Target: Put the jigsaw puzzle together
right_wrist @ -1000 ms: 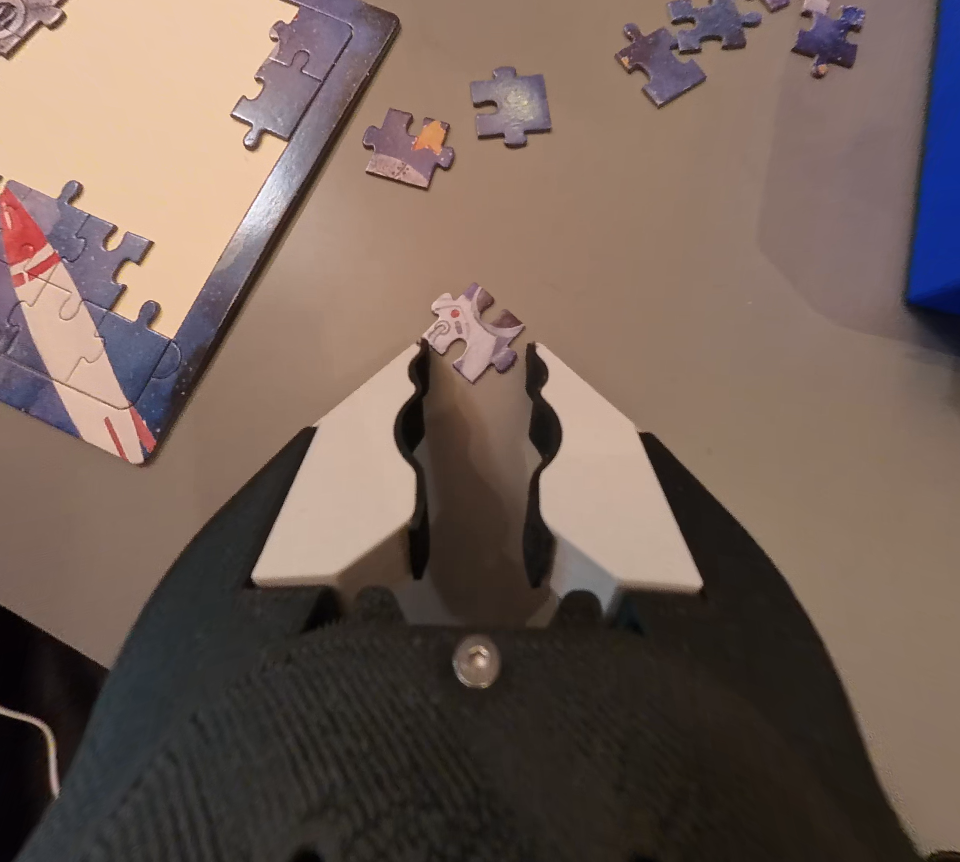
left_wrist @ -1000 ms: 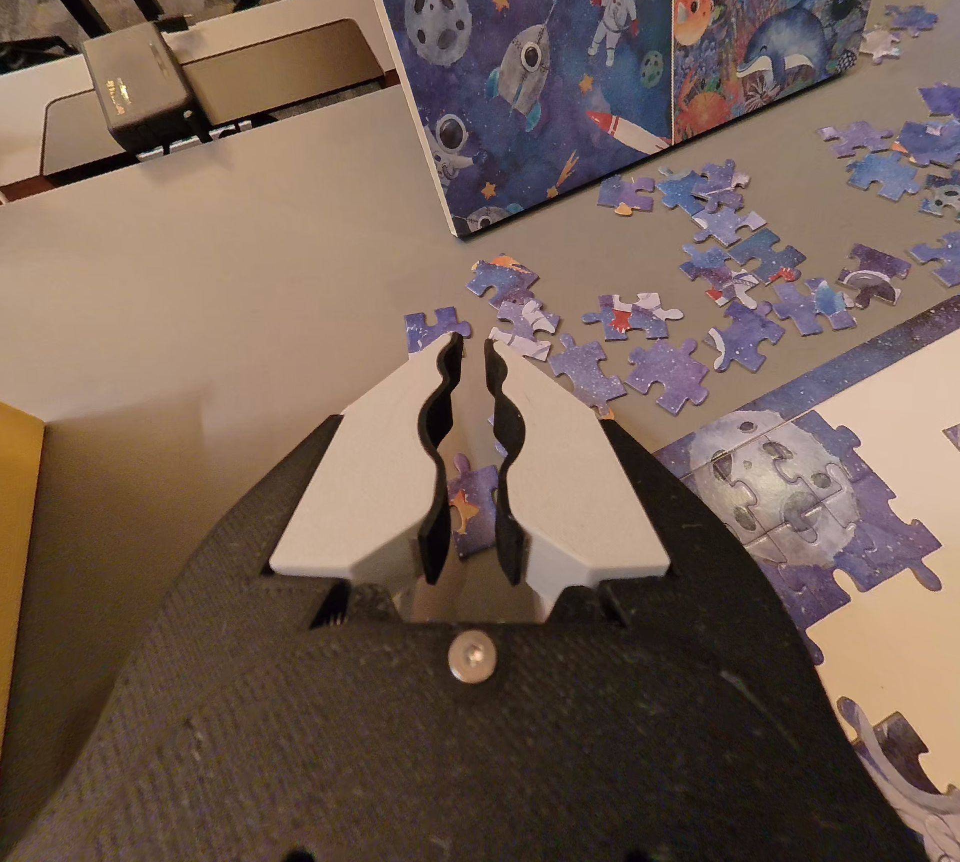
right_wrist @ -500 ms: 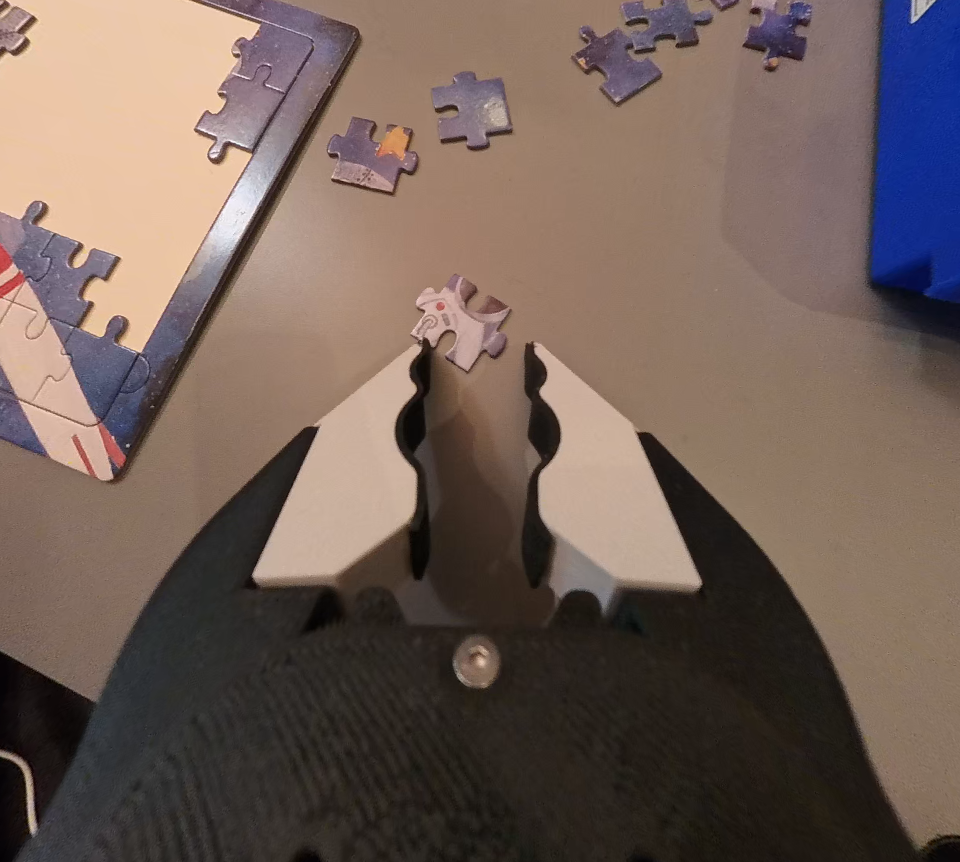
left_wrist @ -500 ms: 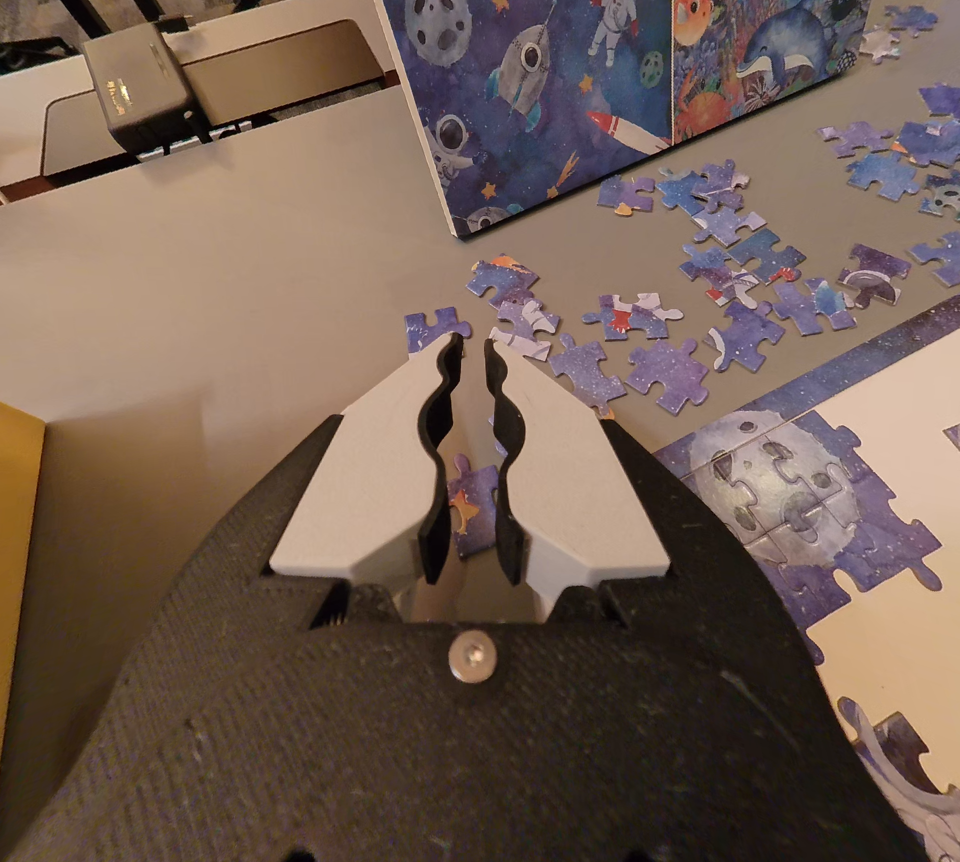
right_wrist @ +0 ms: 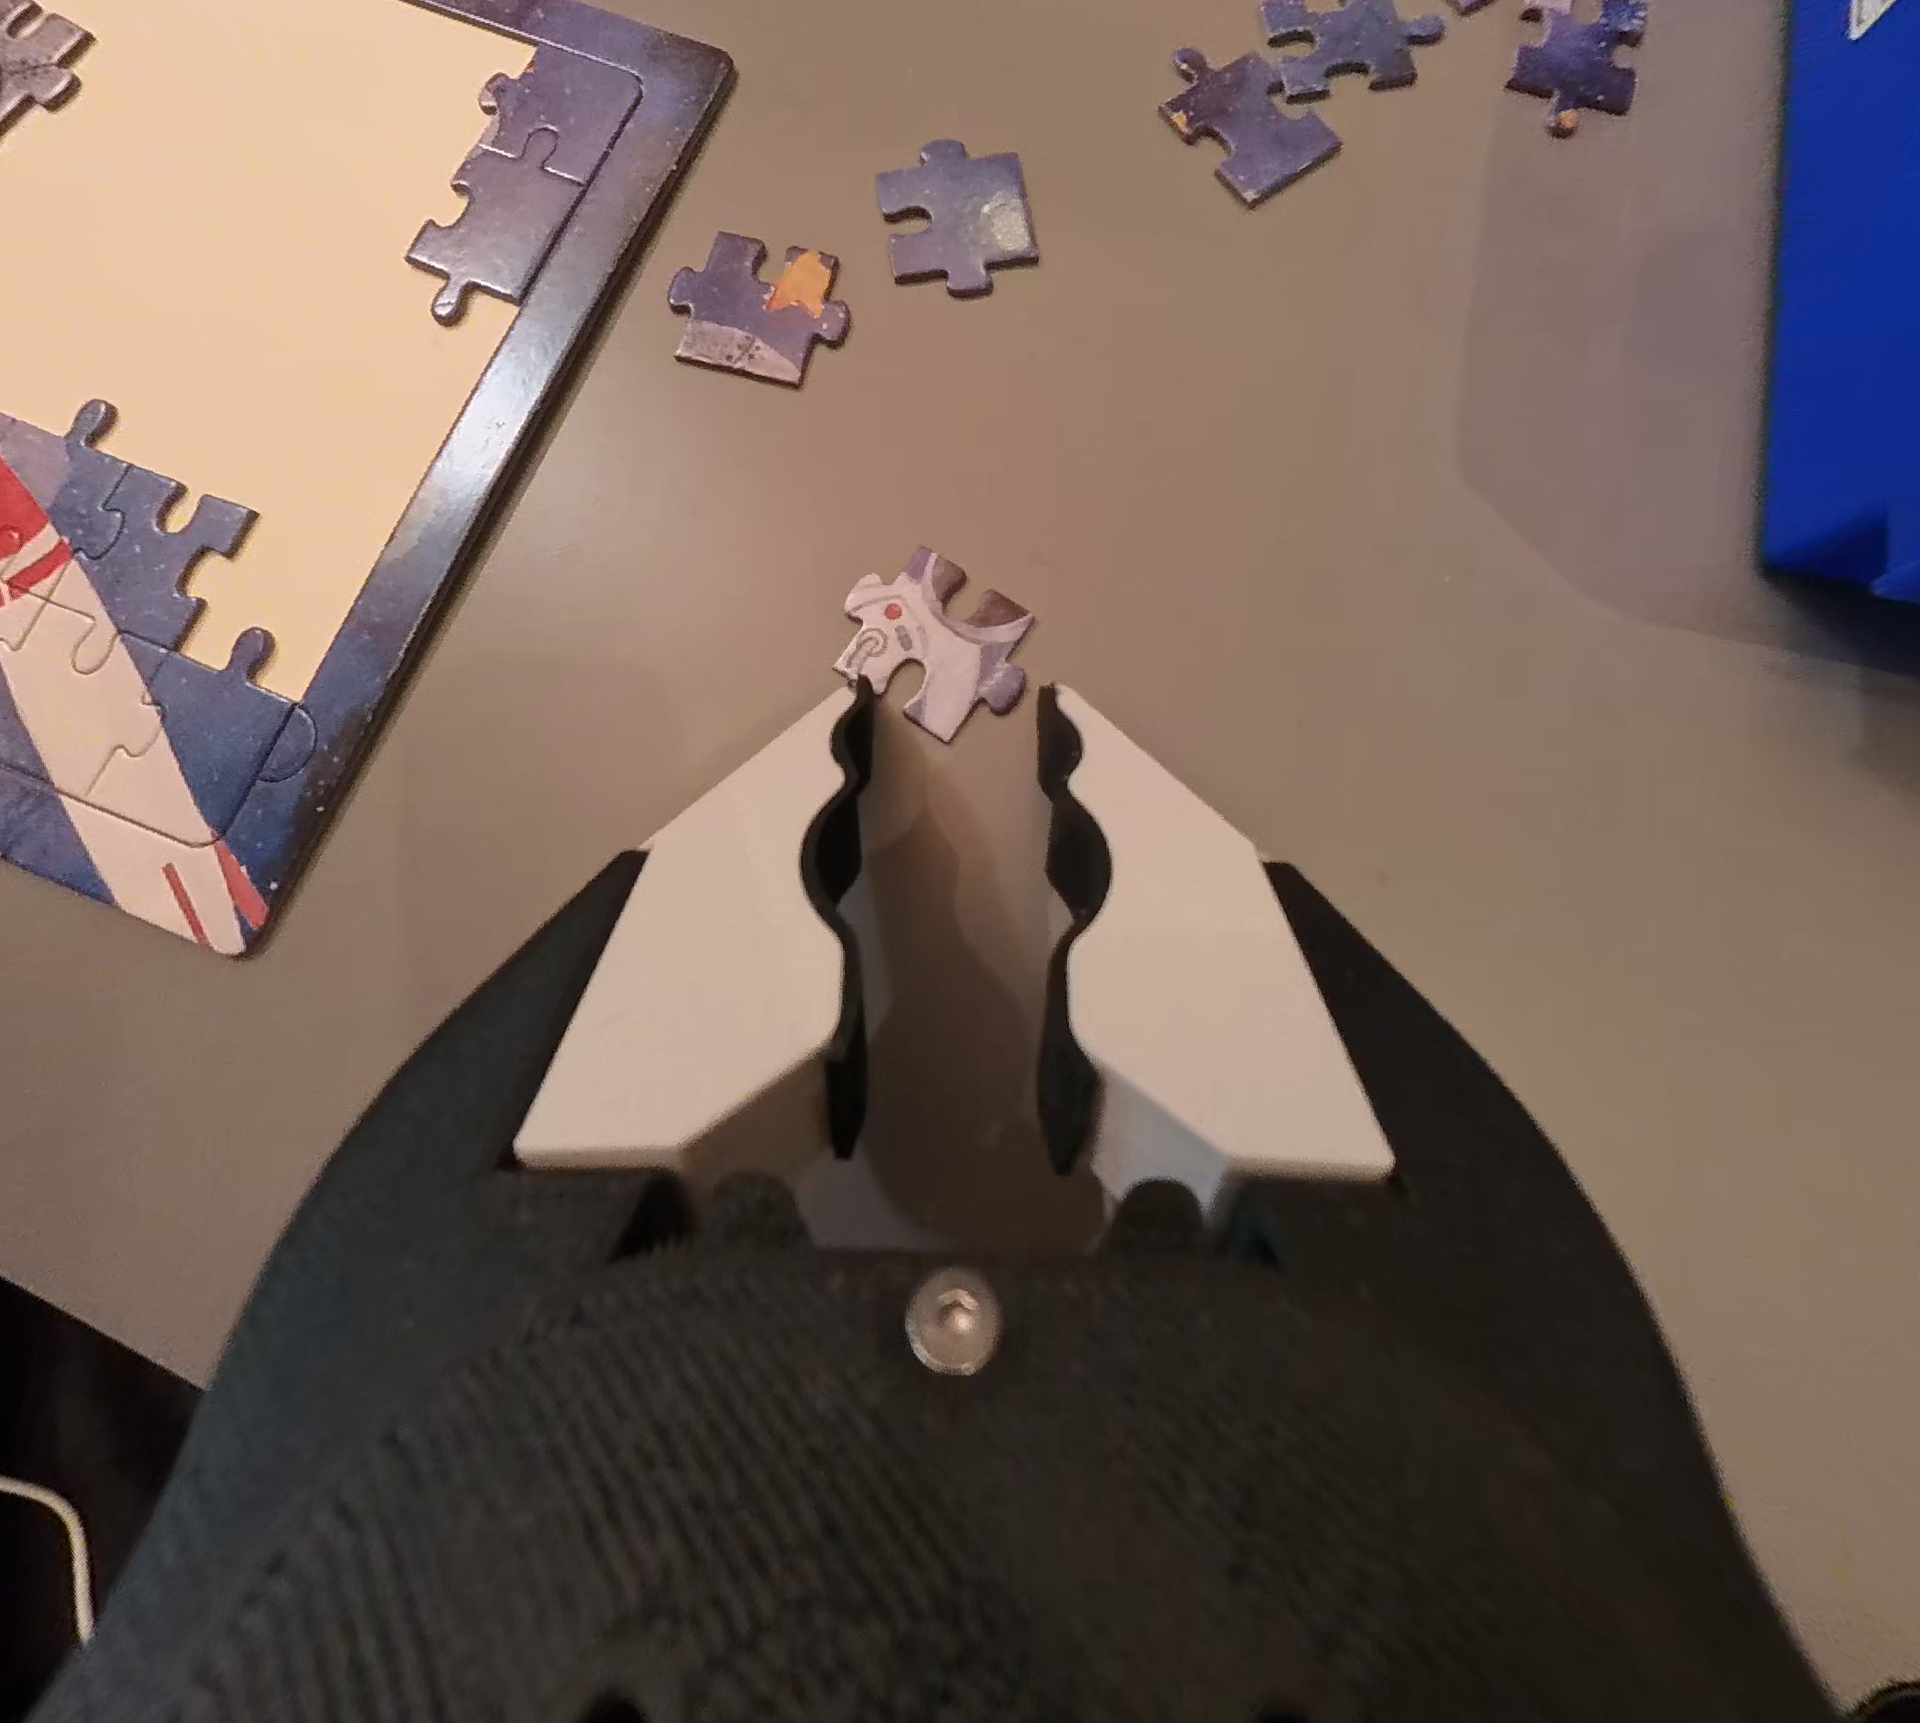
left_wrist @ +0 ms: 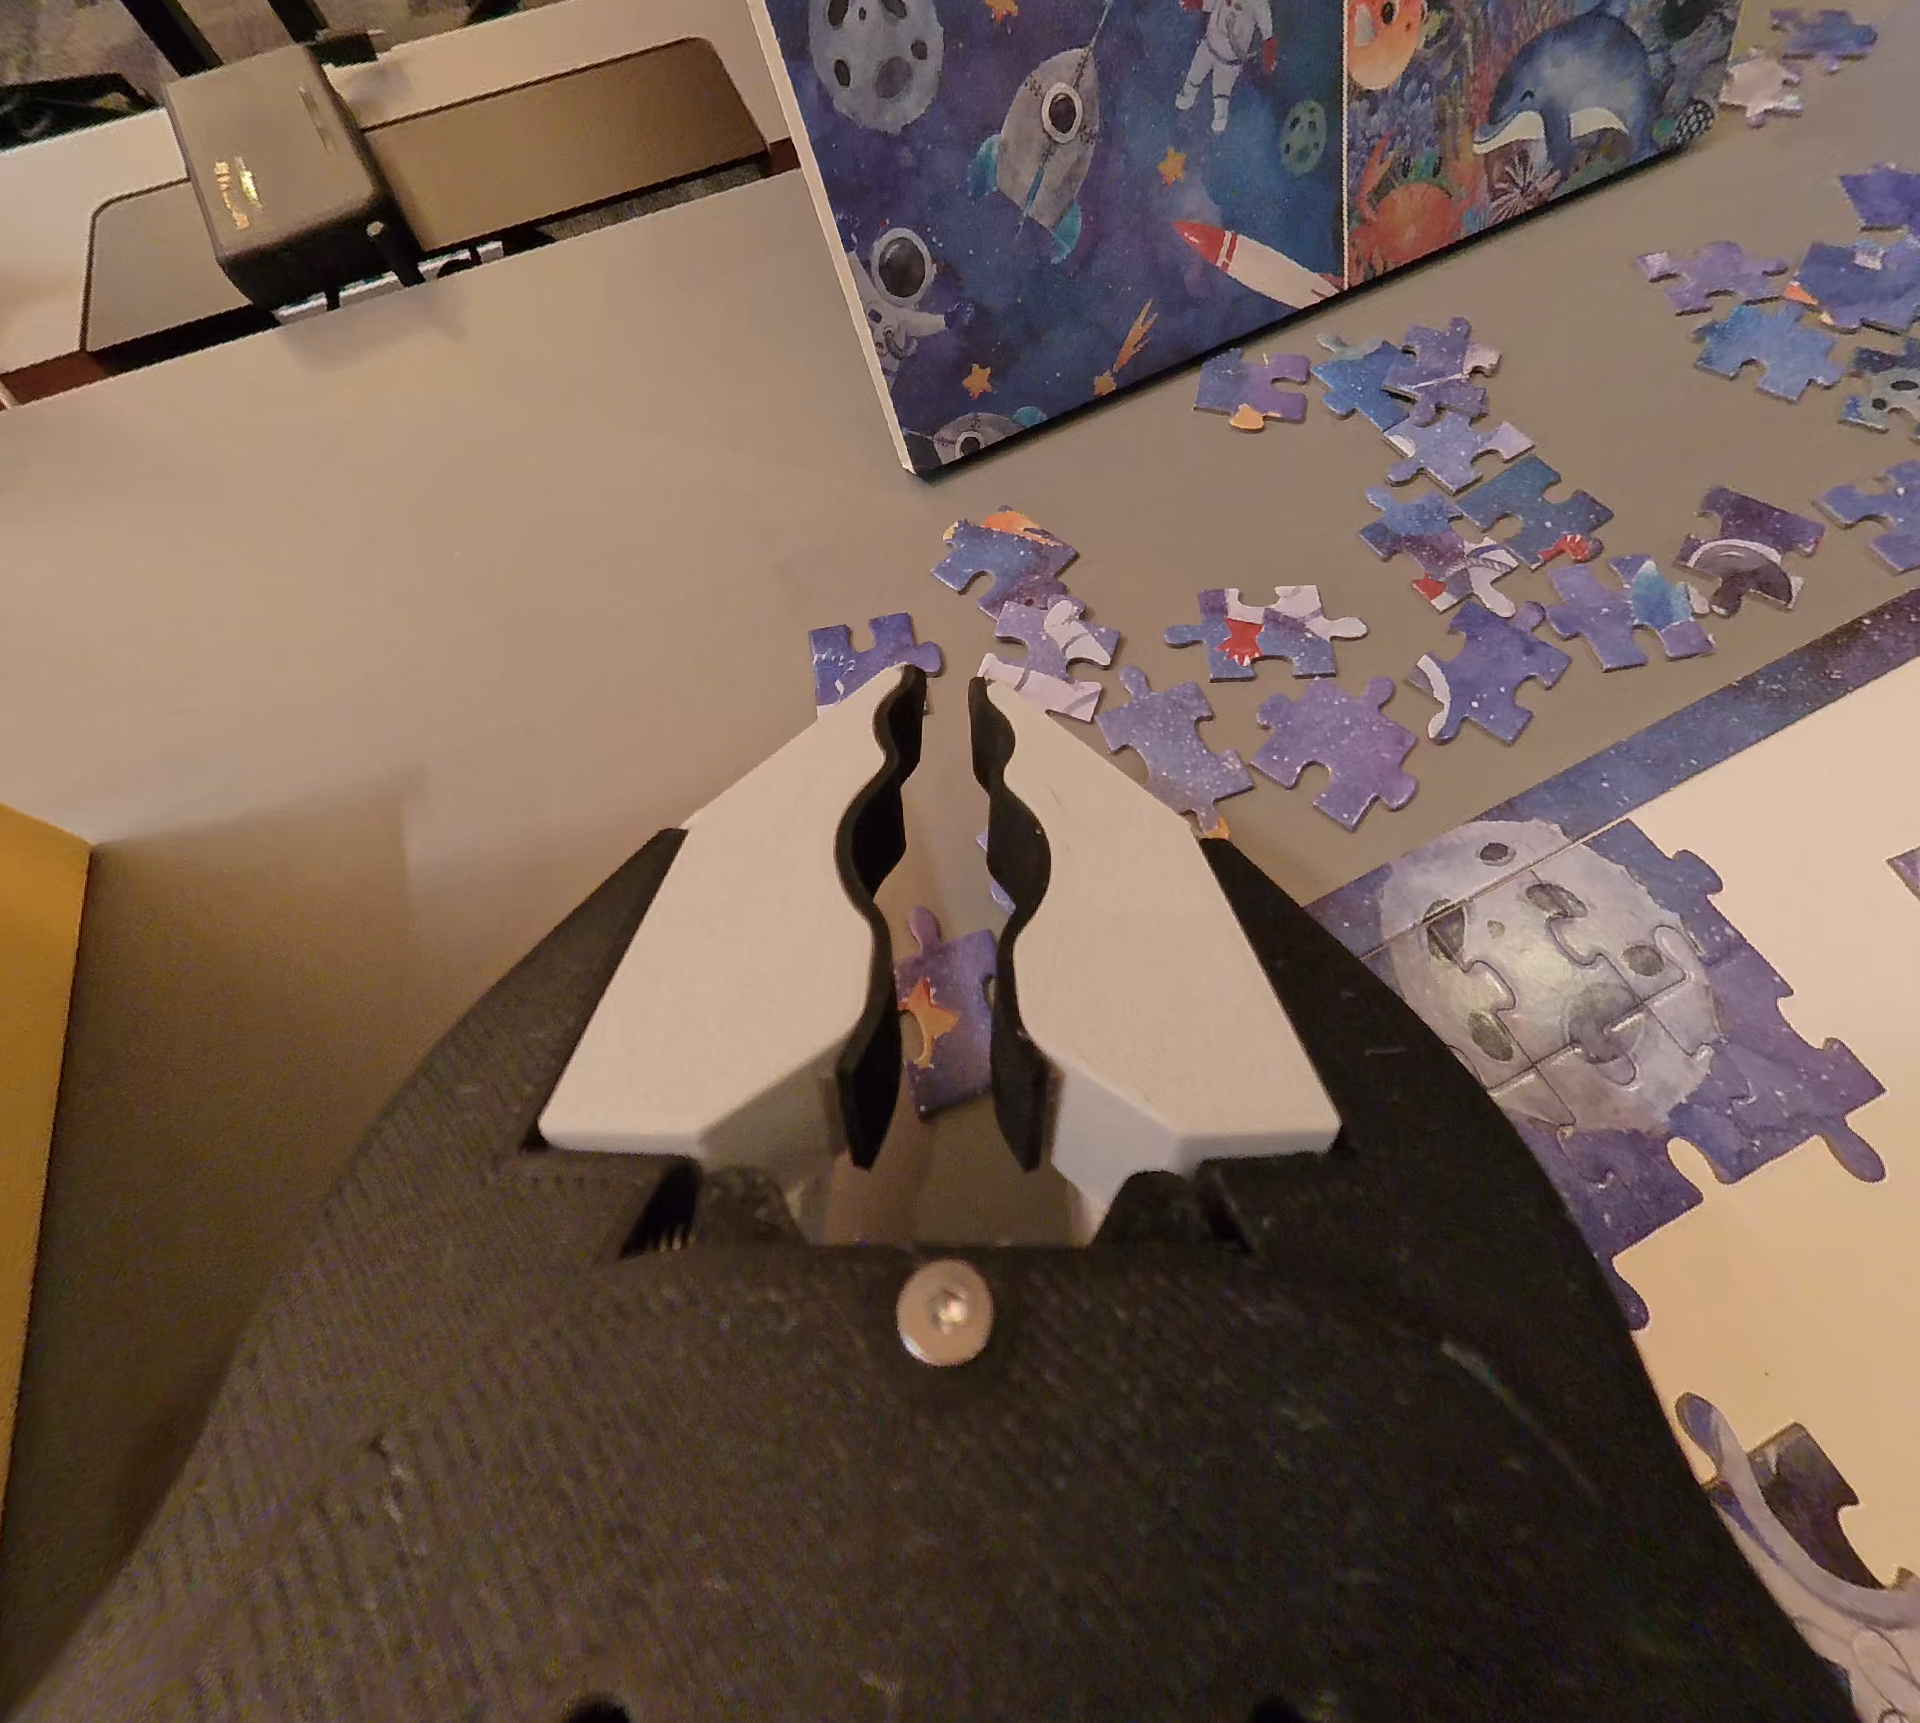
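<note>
- The grey table [right_wrist: 1195, 478] carries a part-filled puzzle board [right_wrist: 582, 239], with loose pieces [right_wrist: 956, 219] scattered beyond it.
- The right tongs [right_wrist: 951, 697] stand apart and empty. A white piece [right_wrist: 935, 639] lies flat just ahead of the tips, with the left tip at its edge.
- The left tongs [left_wrist: 945, 686] are nearly together. A starred piece [left_wrist: 940, 1008] shows in the slit; I cannot tell whether it is gripped or lying beneath.
</note>
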{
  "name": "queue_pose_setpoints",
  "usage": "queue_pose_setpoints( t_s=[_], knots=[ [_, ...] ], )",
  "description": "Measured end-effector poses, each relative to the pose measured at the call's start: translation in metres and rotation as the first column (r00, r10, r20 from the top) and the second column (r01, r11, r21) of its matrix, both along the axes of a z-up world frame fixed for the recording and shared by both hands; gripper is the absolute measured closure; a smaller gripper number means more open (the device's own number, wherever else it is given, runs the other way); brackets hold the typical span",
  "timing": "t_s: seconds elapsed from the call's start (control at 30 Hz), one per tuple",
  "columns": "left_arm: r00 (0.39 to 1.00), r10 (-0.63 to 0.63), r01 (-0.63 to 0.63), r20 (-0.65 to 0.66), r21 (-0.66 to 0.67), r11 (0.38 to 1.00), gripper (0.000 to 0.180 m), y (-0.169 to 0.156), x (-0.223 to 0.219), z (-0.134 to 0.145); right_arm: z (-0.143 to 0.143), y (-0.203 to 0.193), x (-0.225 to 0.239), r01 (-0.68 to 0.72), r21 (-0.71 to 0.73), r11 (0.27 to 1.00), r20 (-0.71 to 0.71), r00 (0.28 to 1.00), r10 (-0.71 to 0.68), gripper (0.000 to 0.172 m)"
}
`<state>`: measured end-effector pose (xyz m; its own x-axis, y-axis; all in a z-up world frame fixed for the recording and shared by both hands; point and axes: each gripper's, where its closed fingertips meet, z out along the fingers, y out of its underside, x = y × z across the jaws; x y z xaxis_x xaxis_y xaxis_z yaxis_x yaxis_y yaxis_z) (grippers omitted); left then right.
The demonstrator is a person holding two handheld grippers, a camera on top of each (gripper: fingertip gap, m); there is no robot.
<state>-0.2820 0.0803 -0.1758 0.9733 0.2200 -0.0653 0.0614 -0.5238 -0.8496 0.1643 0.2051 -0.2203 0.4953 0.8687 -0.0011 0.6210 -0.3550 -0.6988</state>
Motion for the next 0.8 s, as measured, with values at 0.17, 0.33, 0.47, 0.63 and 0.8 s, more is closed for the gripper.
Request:
queue_pose_setpoints(
  t_s=[0.17,0.33,0.47,0.63,0.8],
  knots=[
    [1.0,-0.001,0.001,0.0,0.0,1.0,0.173,0.0,0.0,0.0,0.0,-0.004,-0.002,-0.017,-0.01,1.0,0.014,1.0,0.018,0.142],
    [1.0,-0.001,0.001,-0.001,-0.001,1.0,0.173,0.0,0.0,0.0,0.0,-0.005,-0.006,-0.021,-0.007,1.0,0.01,1.0,0.021,0.14],
    [1.0,-0.001,0.001,-0.001,-0.001,1.0,0.173,0.0,0.0,0.0,0.0,-0.005,-0.012,-0.017,-0.004,1.0,0.004,1.0,0.017,0.133],
    [1.0,-0.001,0.001,-0.001,-0.001,1.0,0.173,0.0,0.0,0.0,0.0,-0.004,-0.02,-0.004,0.011,1.0,-0.01,1.0,0.004,0.134],
    [1.0,-0.001,0.001,-0.001,0.0,1.0,0.173,0.0,0.0,0.0,0.0,-0.003,-0.024,0.005,0.016,1.0,-0.023,1.0,-0.004,0.14]
  ],
)
